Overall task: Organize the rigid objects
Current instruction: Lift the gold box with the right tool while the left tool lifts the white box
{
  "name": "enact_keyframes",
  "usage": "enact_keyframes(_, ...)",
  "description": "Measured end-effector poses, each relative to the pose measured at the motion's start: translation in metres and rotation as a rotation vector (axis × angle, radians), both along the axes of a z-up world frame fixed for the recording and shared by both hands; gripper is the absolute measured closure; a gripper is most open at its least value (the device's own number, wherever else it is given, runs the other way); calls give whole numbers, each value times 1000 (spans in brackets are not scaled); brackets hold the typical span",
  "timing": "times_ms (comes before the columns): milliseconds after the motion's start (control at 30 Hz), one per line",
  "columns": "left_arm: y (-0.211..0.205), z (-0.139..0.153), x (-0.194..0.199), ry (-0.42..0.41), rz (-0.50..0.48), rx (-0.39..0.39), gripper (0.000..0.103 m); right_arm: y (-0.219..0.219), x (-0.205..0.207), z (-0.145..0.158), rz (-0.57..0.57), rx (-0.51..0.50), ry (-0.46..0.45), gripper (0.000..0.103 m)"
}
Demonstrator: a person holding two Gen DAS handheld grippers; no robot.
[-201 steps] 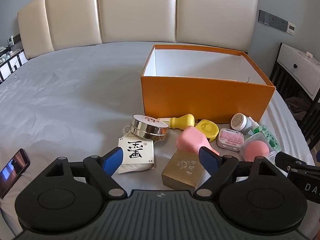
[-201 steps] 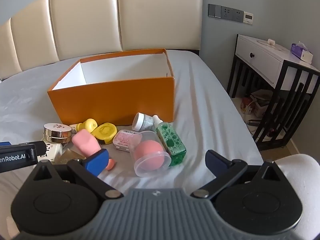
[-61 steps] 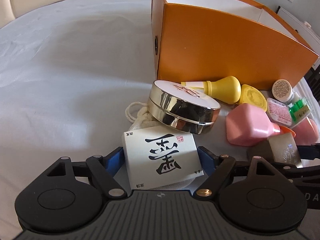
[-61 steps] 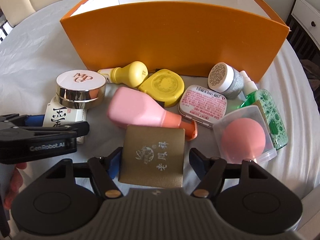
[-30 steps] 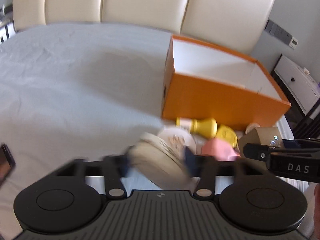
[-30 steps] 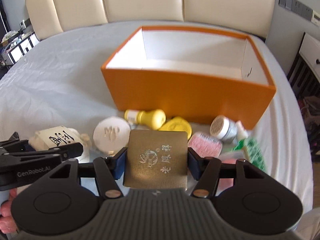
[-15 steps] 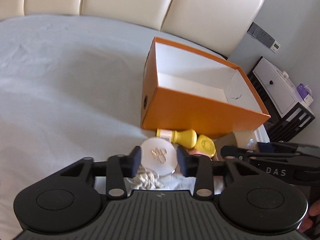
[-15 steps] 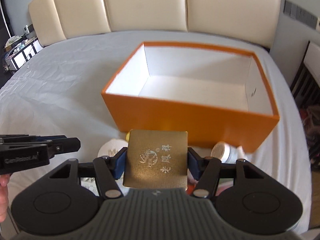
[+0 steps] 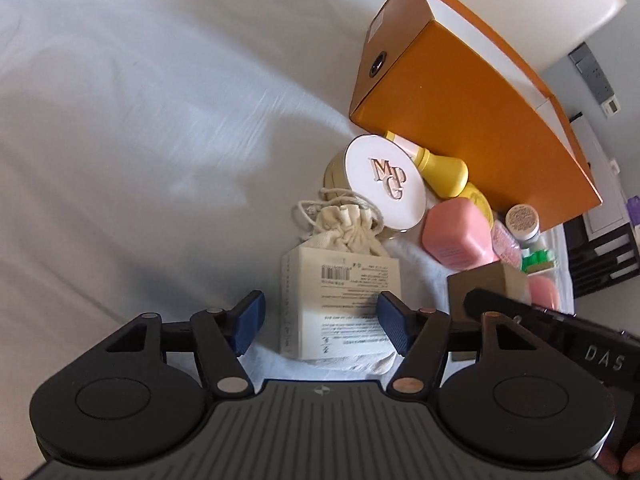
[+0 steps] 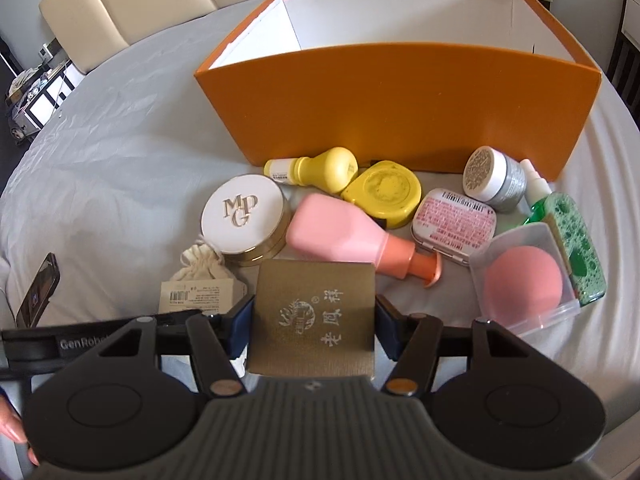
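My right gripper (image 10: 315,320) is shut on a flat gold box (image 10: 314,318) with embossed characters, held low in front of the orange box (image 10: 396,104). My left gripper (image 9: 322,326) is open around a white carton (image 9: 340,306) that lies barcode side up on a cream drawstring pouch (image 9: 348,232); the fingers (image 9: 250,318) stand clear of its sides. The carton also shows in the right wrist view (image 10: 200,296). The gold box shows in the left wrist view (image 9: 488,284) behind the right gripper's finger.
On the grey bed in front of the orange box lie a round gold compact (image 10: 244,216), yellow bottle (image 10: 320,170), yellow case (image 10: 386,192), pink bottle (image 10: 344,236), pink tin (image 10: 454,224), small jar (image 10: 494,178), green spray bottle (image 10: 572,236) and a pink sponge in a clear case (image 10: 524,280). A phone (image 10: 38,292) lies at left.
Both grippers dropped back down from above the orange box to the items. The left gripper opened, and the white carton now lies flipped, barcode side up. The right gripper still holds the gold box.
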State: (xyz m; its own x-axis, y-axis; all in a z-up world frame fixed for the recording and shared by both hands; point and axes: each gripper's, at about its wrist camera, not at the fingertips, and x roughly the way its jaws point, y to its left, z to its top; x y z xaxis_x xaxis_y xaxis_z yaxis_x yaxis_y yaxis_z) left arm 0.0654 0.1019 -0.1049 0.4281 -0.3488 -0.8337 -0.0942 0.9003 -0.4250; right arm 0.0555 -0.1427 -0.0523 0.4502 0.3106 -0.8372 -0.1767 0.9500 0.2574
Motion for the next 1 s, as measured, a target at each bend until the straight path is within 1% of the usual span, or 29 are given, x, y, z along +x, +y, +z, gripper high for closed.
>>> enact_keyframes(133,-5,-7,7,-9,-11,-49,29,2,3,-6,-2,3,9,42)
enact_keyframes(233,-11,-6,10,-18,-18,-37,30,5,3,-10,1,-2,14,42)
enact_keyframes(267,-12,-4,10,-19,-17,-28,32,6,3,-11,2,-4,16,42)
enact_keyframes(300,-13,-1,9,-21,-15,-20,38,6,3,-12,4,-5,16,42)
enact_keyframes(333,-12,3,7,-24,-9,-15,42,6,2,-12,6,-9,16,42)
enact_keyframes(400,-11,12,5,-33,-3,-19,56,7,2,-14,7,-32,13,42)
enact_keyframes(433,-11,16,4,-38,-5,-21,58,7,2,-15,7,-45,12,42)
enact_keyframes(500,-16,25,2,-51,-22,-17,67,4,1,-17,5,-52,21,41)
enact_keyframes(567,-22,31,0,-67,-42,-25,70,1,1,-19,-3,-46,35,41)
enact_keyframes(633,-28,33,0,-68,-54,-26,71,-3,1,-20,-17,-45,45,41)
enact_keyframes(667,-32,31,2,-62,-61,-14,71,-7,0,-20,-26,-42,47,41)
enact_keyframes(733,-40,24,5,-35,-75,4,71,-10,-1,-20,-33,-31,51,41)
enact_keyframes(800,-44,17,5,-20,-67,12,72,-14,-2,-18,-34,-22,47,41)
enact_keyframes(900,-45,21,3,-38,-46,23,72,-14,-3,-16,-19,-27,45,42)
enact_keyframes(1000,-50,32,0,-68,-54,82,73,-16,-6,-12,-10,-22,32,42)
